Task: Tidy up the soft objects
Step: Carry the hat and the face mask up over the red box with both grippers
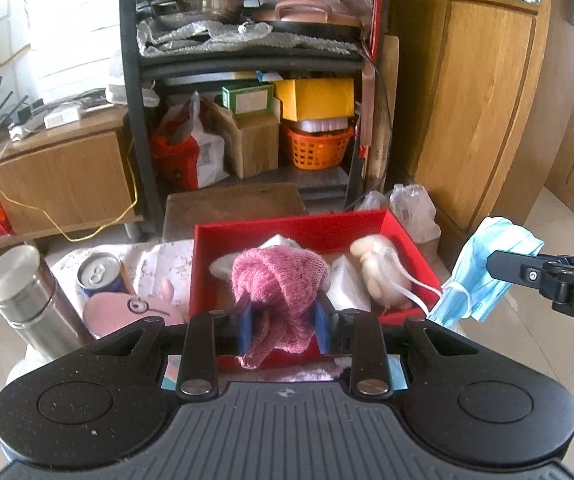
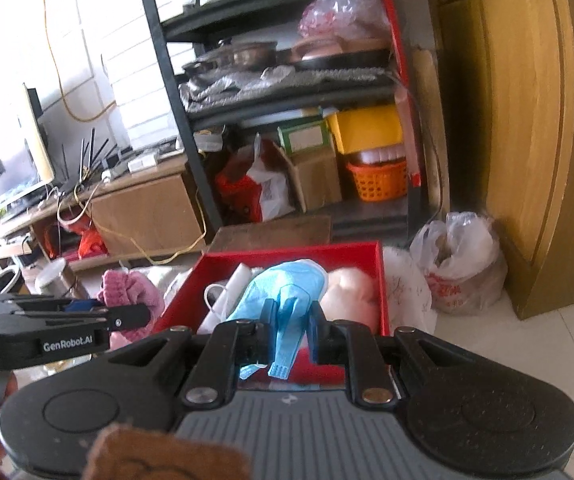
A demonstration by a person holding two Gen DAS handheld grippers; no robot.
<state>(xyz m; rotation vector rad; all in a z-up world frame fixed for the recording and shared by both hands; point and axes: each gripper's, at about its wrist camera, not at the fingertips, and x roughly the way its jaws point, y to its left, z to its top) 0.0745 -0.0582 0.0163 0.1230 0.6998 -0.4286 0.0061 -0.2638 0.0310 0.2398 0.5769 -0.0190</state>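
- A steel flask [image 1: 27, 300] stands at the far left of the table, with a can [image 1: 99, 274] just beside it on its right.
- A flat pink pig cutout [image 1: 127, 310] lies in front of the can, near the left wall of the red box [image 1: 287, 228].
- The left gripper [image 1: 285, 316] is clamped on a pink knit sock [image 1: 279, 280], blue pads [image 1: 245, 326] pressing each side; the sock hangs over the near left part of the box and hides what lies under it.
- Inside the box lie white packets [image 1: 345, 280] at the middle and a cream plush [image 1: 375, 264] toward the right wall, white straps trailing over it.
- The right gripper [image 2: 289, 330] is pinched on a blue mask [image 2: 283, 296], which dangles over the near right corner of the box; from the right wrist view it covers much of the box's middle.
- Beyond the box, a dark shelf [image 1: 247, 60] holds pans, cartons and an orange basket [image 1: 319, 148].
- Plastic bags [image 2: 459, 260] sit on the floor right of the box, against a wooden cabinet [image 1: 467, 100].
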